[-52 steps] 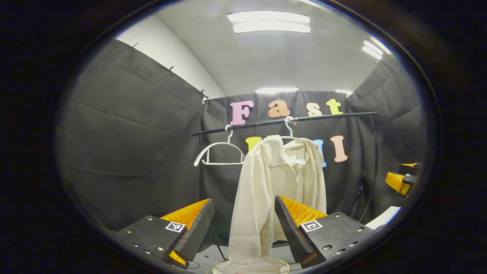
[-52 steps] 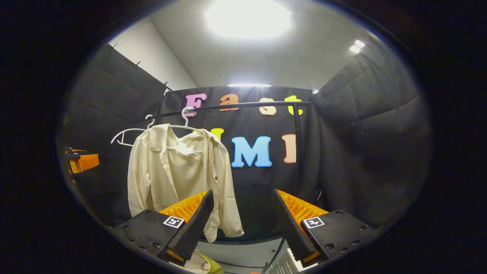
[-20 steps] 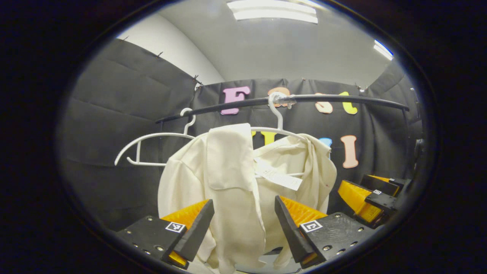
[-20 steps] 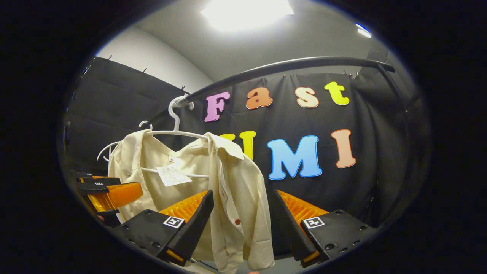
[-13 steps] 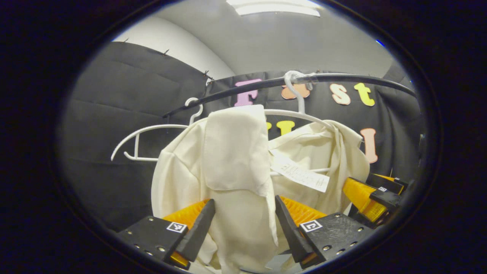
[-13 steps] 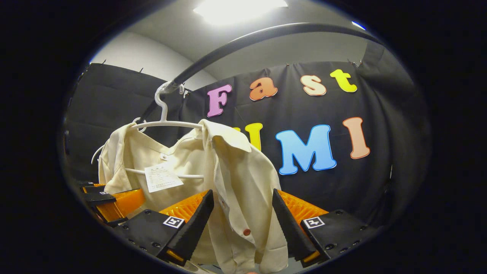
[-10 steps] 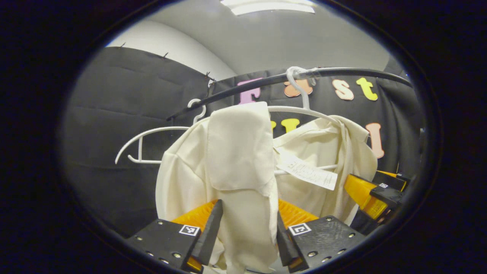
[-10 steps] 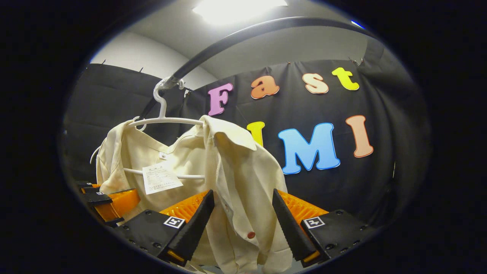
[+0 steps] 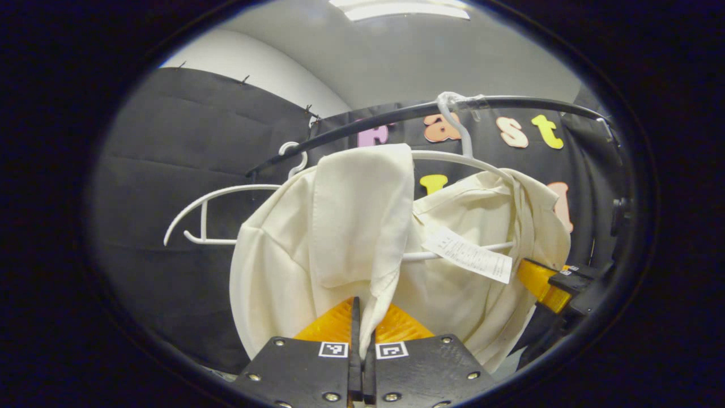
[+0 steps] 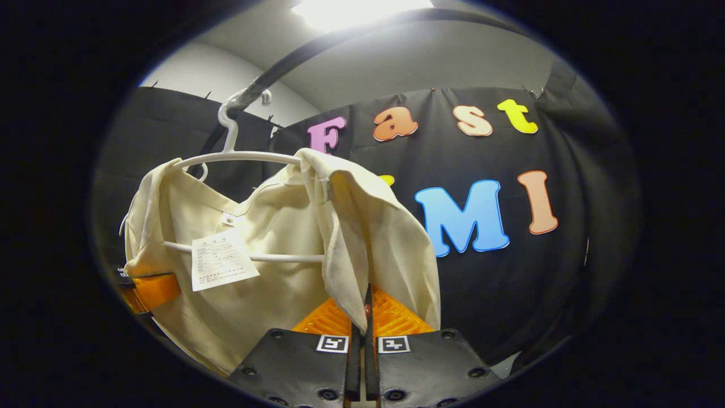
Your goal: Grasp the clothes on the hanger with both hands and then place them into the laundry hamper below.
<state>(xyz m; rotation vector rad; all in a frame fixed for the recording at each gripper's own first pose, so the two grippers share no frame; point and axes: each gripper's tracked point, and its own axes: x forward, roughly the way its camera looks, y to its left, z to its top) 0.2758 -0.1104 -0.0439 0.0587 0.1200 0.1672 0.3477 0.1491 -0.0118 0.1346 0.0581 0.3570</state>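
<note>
While the shirt (image 9: pixel 317 238) hung on its white hanger (image 9: pixel 453 161) from the rail (image 9: pixel 510 103), both tongs were closed on it: the left tongs (image 9: pixel 362 340) pinched the front panel, the right tongs (image 10: pixel 362 334) the other panel's edge. By my reading the grasp was done; lifting the shirt off and lowering it into the hamper remained.
</note>
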